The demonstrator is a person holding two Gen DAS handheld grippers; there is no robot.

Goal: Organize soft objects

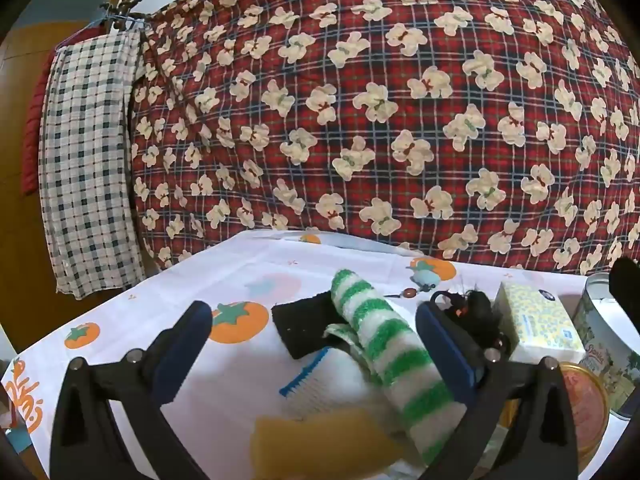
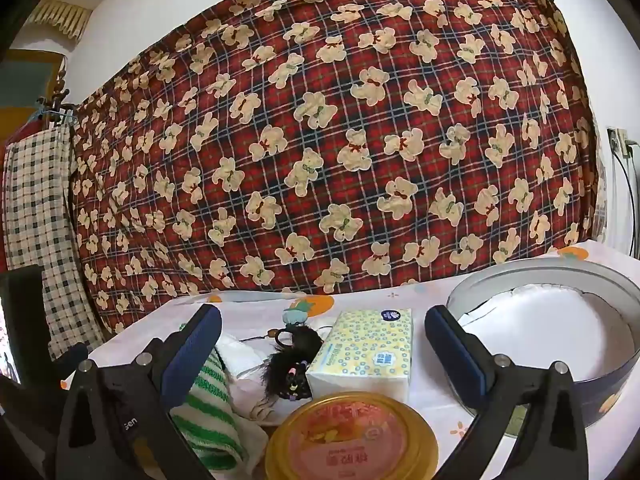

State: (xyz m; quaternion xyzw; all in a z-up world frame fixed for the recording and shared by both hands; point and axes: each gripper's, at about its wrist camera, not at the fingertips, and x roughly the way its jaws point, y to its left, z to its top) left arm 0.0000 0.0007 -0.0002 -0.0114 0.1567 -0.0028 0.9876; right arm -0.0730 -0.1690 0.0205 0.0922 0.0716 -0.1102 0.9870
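Note:
A green-and-white striped fuzzy cloth (image 1: 384, 344) lies rolled on the fruit-print tablecloth (image 1: 132, 320), running between the fingers of my open left gripper (image 1: 316, 344) without being pressed. Beside it lie a black sponge (image 1: 300, 324), a white cloth with a blue edge (image 1: 316, 384) and a yellow sponge (image 1: 312, 444). A black furry keychain (image 2: 294, 354) and a yellow tissue pack (image 2: 368, 350) sit ahead of my open right gripper (image 2: 322, 344). The striped cloth (image 2: 208, 412) shows again by the right gripper's left finger. An open round tin (image 2: 560, 320), white inside, stands at right.
A round lid with a gold rim (image 2: 352, 438) lies just under the right gripper. A red plaid bear-print blanket (image 1: 380, 100) hangs as a backdrop behind the table. A checked cloth (image 1: 88, 160) hangs at left. A wall socket with cables (image 2: 622, 144) is far right.

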